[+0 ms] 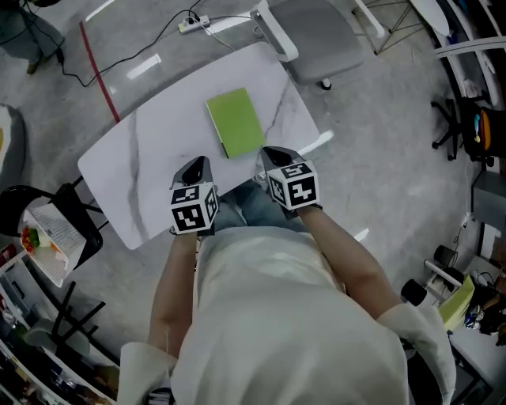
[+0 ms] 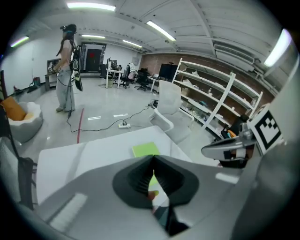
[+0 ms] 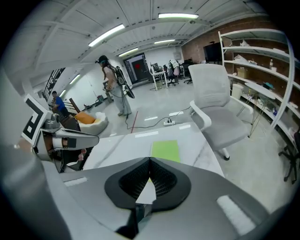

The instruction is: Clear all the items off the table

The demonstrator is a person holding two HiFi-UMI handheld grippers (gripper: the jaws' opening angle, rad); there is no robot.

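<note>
We hold the left gripper (image 2: 153,157) with its jaws pressed together and nothing between them, and the right gripper (image 3: 150,160) is clenched the same way, also empty. Both point forward and down over the near edge of the white marbled table (image 1: 146,154), side by side with a gap between them. Just past their tips lies the green book (image 1: 236,122), flat on the tabletop and turned slightly askew. Its near edge sits in the gap between the two grippers. From the head view its near right corner looks just beside the right gripper's tip, while the left gripper's tip is near the near left corner but apart from it; we cannot tell whether either gripper touches the book or the table. In each gripper view the book shows straight ahead, right above the closed tips. It is the only thing we see lying on the table. Beyond the table's far end stands a grey chair (image 1: 315,30), with a power strip (image 1: 194,24) and a red line (image 1: 99,71) on the floor to its left, and far back in the room a person (image 2: 65,70) stands
</note>
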